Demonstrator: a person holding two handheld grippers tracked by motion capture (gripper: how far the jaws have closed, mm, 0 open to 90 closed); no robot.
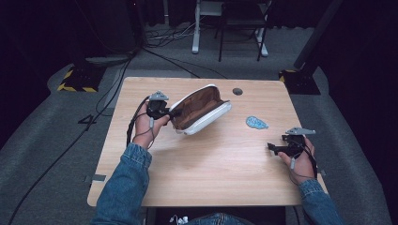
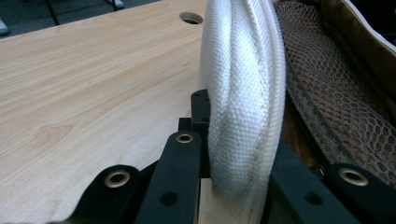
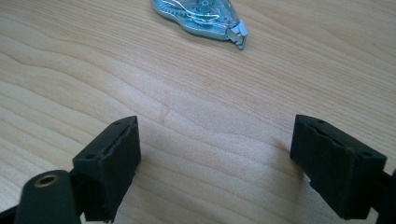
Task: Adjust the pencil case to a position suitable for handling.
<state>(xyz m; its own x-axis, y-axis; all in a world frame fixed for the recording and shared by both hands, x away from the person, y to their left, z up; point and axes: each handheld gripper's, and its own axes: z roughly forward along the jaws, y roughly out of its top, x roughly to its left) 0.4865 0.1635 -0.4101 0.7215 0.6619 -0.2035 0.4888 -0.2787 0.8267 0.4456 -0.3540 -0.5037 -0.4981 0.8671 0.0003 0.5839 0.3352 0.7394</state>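
A person in blue denim sleeves works at a light wooden table (image 1: 211,159), a black two-jaw gripper in each hand. The left gripper (image 1: 170,112) is clamped on the near left edge of a white woven-fabric pouch with a brown lining (image 1: 201,108), which is tipped up on its side at the middle of the far half of the table, its open mouth turned up toward the camera. In the left gripper view the pouch's thick white rim (image 2: 245,93) stands upright between the black jaws, which press it from both sides, and a brown mesh pocket (image 2: 336,107) lines the inside to the right of it.

The right gripper (image 1: 272,148) sits low at the near right of the table, its jaws set wide apart with nothing between them; the right gripper view looks down on bare wood grain between the two black pads (image 3: 114,163). A small clear-blue plastic correction-tape dispenser (image 1: 256,123) lies flat on the table, right of the pouch and just beyond the right gripper, apart from both. A round cable hole (image 1: 237,91) marks the table's far edge, behind the pouch.
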